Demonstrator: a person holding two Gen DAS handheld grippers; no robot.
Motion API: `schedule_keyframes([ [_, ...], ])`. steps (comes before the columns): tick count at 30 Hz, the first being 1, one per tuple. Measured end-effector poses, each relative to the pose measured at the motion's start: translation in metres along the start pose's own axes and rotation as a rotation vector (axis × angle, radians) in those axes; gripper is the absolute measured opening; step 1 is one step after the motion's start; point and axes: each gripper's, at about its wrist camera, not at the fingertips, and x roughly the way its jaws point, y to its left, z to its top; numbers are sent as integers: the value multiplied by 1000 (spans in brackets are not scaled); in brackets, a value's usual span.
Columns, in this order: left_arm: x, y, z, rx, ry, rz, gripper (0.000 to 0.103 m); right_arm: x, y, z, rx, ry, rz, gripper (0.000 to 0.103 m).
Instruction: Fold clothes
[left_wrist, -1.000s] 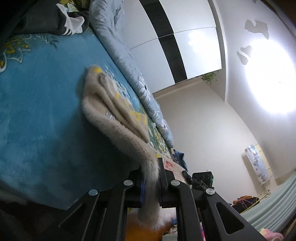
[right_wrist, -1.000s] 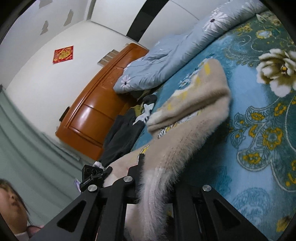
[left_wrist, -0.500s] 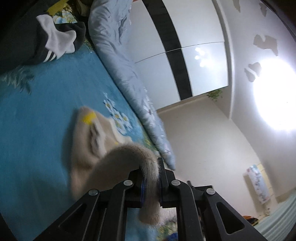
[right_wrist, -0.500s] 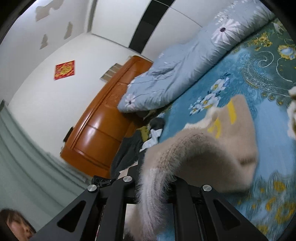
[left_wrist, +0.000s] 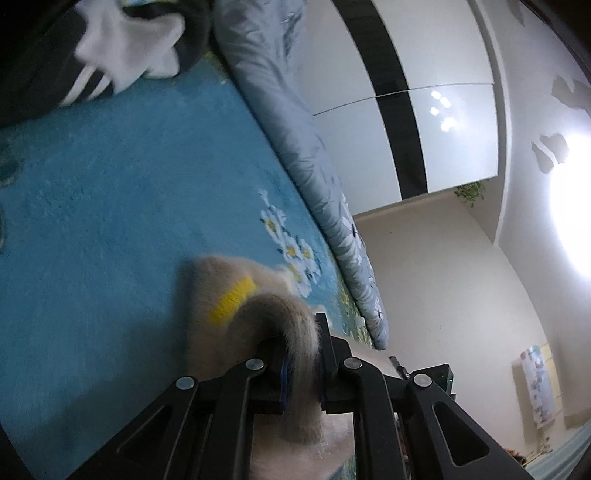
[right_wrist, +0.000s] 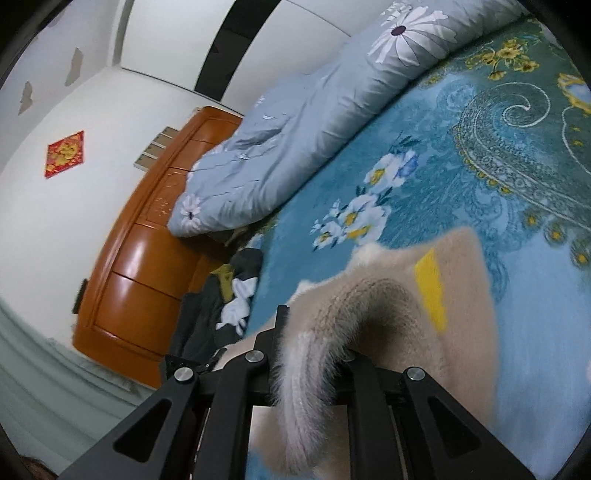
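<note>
Sweater (left_wrist: 218, 295), beige and fuzzy with a yellow patch, lies partly on the blue blanket (left_wrist: 110, 206) just ahead of both tools, and each tool pinches an edge of it. The left gripper (left_wrist: 301, 363) has its jaws drawn narrow around a band of the knit that arches up from the blanket, passes between the fingers and hangs out toward the camera as a furry tail. The right gripper (right_wrist: 310, 356) does the same: jaws close together on a thick fold of the sweater (right_wrist: 454, 295), which curves up from the flat part and droops down between the black arms (the hem there looks paler and fringed). The flat part spreads ahead and to the right of this tool, yellow patch facing up.

Beyond the sweater, in both views, white-and-yellow flowers are printed on the blanket (right_wrist: 498, 147). Farther off, a grey-blue duvet (left_wrist: 295, 122) with daisy prints lies bunched along the blanket's far side; from the right tool the duvet (right_wrist: 306, 122) sits ahead and to the left. Dark clothes (left_wrist: 74, 55) with white stripes lie heaped ahead-left of the left gripper, and the same clothes (right_wrist: 221, 299) show just left of the right gripper's tips, beside an orange headboard (right_wrist: 147, 258).
</note>
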Motion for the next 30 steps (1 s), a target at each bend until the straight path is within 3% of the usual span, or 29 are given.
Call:
schedule_keyframes([
  [3,3,11,3,-31,18,-25,17,13,-8,5,25,10,-35,11],
  [5,2,11,6,-29,35,-55,27,19,-14,7,51,10,-45,11],
  [7,-1,7,8,-14,38,-82,53,20,-17,8,71,5,-39,12],
  [10,-5,0,6,17,21,-97,69,18,-13,8,75,-16,-27,27],
  [16,-13,-7,1,52,10,-52,71,0,-1,9,39,-89,-50,59],
  [20,-14,-9,0,48,-1,-2,72,-23,-4,7,47,-151,-88,61],
  [23,-21,-19,-3,139,-25,232,74,-38,-14,0,48,-151,-129,62],
  [26,-15,-18,-6,141,20,249,74,-50,-31,-12,69,-137,-149,62],
  [27,-10,-13,-7,107,69,214,74,-52,-37,-17,80,-127,-153,62],
  [30,7,-9,-15,103,149,225,75,-50,-55,-27,124,-80,-151,62],
])
